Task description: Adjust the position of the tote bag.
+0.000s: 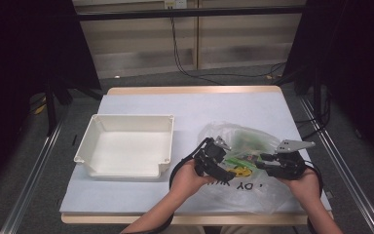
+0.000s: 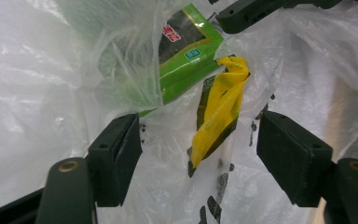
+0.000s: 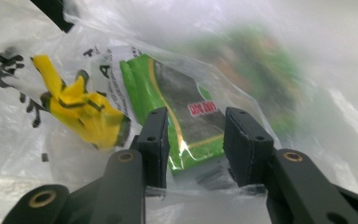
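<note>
A clear plastic bag [image 1: 246, 168] is seen at 5 o'clock on the table [image 1: 141, 100], w/ a green packet [image 3: 186, 123] inside. L gripper [image 2: 200, 154] jaws are spread wide; bag film w/ a yellow patch [image 2: 219, 109] lies between them, not squeezed. R gripper [image 3: 196, 140] jaws are part open around the packet's end; a pinch can't be told. A white tray [image 1: 92, 127] is seen at 9 o'clock.

Table [image 1: 141, 105] with a pale grey-white top and light wood edging, centre of the high view. Grey floor [image 1: 34, 170] around it. Metal rails [image 1: 29, 183] run along the floor at 8 and 4 o'clock. Black curtains [image 1: 24, 44] hang at 10 and 2 o'clock. Beige panelled wall [image 1: 185, 44] at 12 o'clock, with black cables [image 1: 180, 61] trailing down to the floor. Lighting even, dim at the sides.
</note>
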`<state>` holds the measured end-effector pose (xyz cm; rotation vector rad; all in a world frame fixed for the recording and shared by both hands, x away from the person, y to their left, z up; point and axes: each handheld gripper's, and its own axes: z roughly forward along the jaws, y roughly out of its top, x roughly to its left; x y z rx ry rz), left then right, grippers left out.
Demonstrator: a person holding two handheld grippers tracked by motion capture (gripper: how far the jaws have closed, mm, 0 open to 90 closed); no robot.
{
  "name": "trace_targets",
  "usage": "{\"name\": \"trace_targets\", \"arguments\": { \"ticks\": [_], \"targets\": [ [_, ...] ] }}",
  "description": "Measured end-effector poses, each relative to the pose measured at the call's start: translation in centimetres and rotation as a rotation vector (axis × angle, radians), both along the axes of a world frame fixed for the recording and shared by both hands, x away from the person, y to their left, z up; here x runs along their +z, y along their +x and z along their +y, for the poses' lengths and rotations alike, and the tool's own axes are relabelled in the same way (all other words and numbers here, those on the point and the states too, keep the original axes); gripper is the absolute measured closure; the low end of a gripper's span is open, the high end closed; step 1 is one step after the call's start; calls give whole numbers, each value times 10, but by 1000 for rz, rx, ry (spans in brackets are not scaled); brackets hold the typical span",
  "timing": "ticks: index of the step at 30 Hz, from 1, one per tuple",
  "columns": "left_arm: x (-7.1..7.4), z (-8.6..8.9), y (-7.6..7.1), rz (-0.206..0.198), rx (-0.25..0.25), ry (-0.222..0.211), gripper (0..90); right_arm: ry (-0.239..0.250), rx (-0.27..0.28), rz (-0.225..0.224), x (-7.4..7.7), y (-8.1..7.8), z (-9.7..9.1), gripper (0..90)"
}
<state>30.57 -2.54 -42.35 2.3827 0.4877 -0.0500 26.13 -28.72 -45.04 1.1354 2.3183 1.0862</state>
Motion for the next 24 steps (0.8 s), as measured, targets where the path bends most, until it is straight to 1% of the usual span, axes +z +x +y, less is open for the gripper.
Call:
{"name": "trace_targets", "arguments": {
  "ticks": [1,2,3,4,5,7,9,10,11,13,14,15,17,19,23,24],
  "targets": [
    [2,1,-1,-8,-4,-3,292,2,4,-4,1,0,1,604],
    [4,1,0,-4,-11,-11,274,4,10,-5,3,1,3,599],
    [6,2,0,0,-13,-9,239,5,15,-5,5,1,4,591],
    [8,3,1,5,-11,-11,233,2,16,-7,6,1,5,580],
    [9,4,1,-2,-4,-13,233,-4,16,-4,6,2,7,569],
    [12,7,3,-4,0,-3,221,-10,25,-4,8,4,9,566],
    [13,9,4,2,12,-16,211,-10,30,3,9,6,11,552],
    [13,10,5,-1,8,-14,211,-9,29,5,10,7,12,547],
    [14,9,5,-3,17,-7,211,-8,34,8,11,8,12,540],
    [12,7,5,-8,4,2,228,5,37,16,14,10,14,516],
    [10,6,6,-11,5,11,233,10,39,16,15,10,14,504],
    [8,5,6,-9,6,7,237,15,31,14,16,11,15,497],
    [5,4,7,-8,15,11,238,17,34,14,17,11,16,486],
    [2,3,7,-5,25,10,246,5,32,14,15,11,18,454],
    [-9,-4,5,-25,15,29,279,-21,51,38,6,8,22,467],
    [-9,-4,5,-25,15,29,268,-24,54,43,5,7,22,475]
  ]
}}
